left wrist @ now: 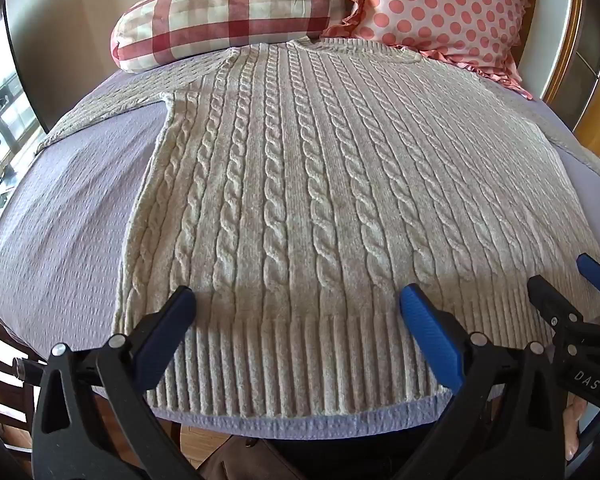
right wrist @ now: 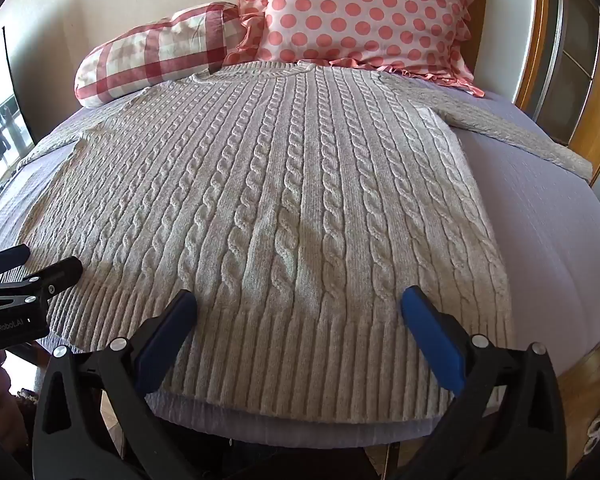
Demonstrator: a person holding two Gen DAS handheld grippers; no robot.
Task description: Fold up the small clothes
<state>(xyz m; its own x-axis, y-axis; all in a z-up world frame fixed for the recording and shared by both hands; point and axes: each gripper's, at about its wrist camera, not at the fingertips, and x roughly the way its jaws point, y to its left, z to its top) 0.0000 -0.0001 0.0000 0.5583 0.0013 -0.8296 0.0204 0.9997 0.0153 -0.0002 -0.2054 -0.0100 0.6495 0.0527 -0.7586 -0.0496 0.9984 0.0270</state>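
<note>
— Where was the sweater point(left wrist: 300, 184) found, and how was it laid?

— It was spread flat, front up, on a lavender bedspread point(left wrist: 60, 216), with its ribbed hem point(left wrist: 300, 360) brought close to the near edge of the bed and its neckline set toward the far end. The cream cable knit was seen unfolded across its whole body. One sleeve point(left wrist: 112, 100) was stretched out to the left in the left wrist view, and the other sleeve point(right wrist: 512, 132) was extended to the right in the right wrist view.

— What was placed behind it?

— A red-and-cream checked bolster point(left wrist: 228, 20) and a pink polka-dot cushion point(left wrist: 440, 8) with a frill were propped at the far end, against a pale wall. The neckline was just touched by, or tucked slightly beneath, the two pillows; which could not be told.

— How were the tongs held?

— The left gripper point(left wrist: 298, 300) was held above the hem toward the sweater's left half, its blue-padded fingers point(left wrist: 432, 340) spread wide, nothing caught between them. The right gripper point(right wrist: 300, 300) was held above the hem toward the right half, likewise parted wide and empty. Whether the fingertips were resting on the knit or raised just above it could not be judged.

— Were the two seen together?

— Yes. The right gripper was caught at the right edge of the left wrist view, and the left gripper at the left edge of the right wrist view, side by side along the hem.
</note>
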